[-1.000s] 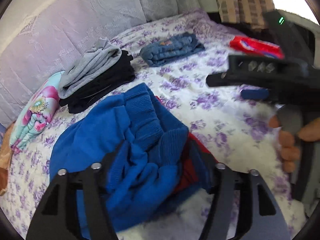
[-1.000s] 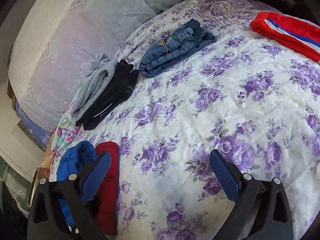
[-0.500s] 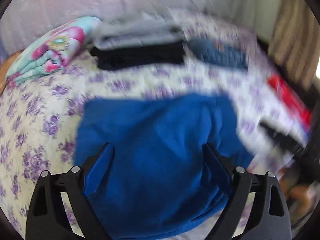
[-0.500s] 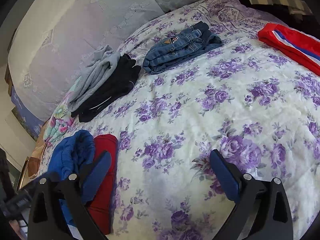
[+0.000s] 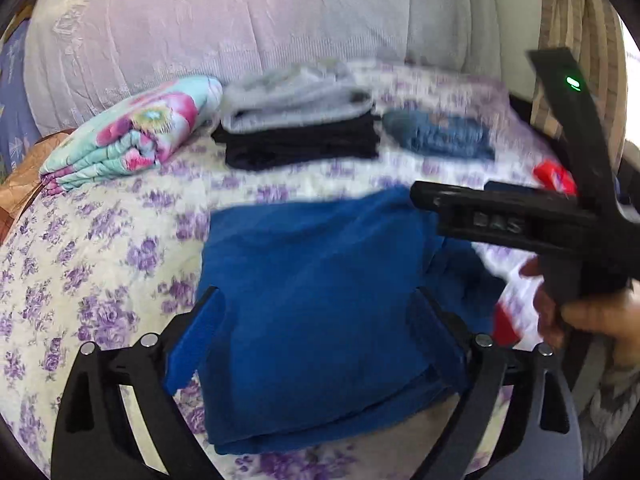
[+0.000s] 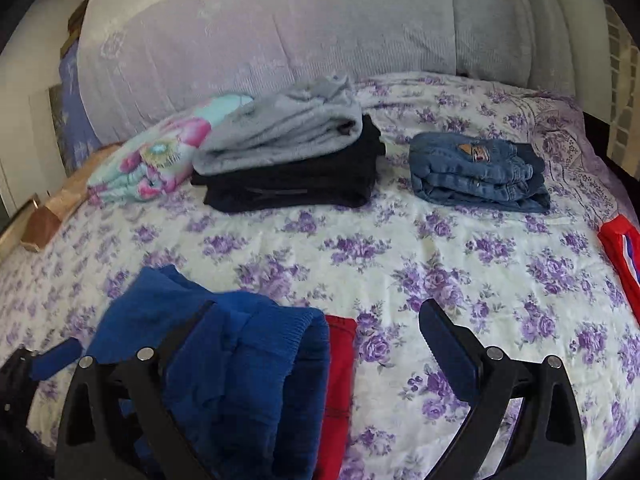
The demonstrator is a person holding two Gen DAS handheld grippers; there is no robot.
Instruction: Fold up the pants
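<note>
Left gripper [image 5: 316, 336] spread wide, having just opened, released over blue pants [image 5: 320, 300], folded near on bed [image 6: 400, 248]. Right gripper [image 6: 316, 340] spread, empty, beside. Far: grey-black stack [image 6: 288, 160], jeans [image 6: 476, 176], probably finished piles.

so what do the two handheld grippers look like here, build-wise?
Left gripper: black skeletal frame with cut-outs, silver pivot bolts, two blue rubbery pads. Right gripper is the same build; from the left wrist camera its black body carries a green indicator light. A grey patterned sleeve shows beside it.
</note>
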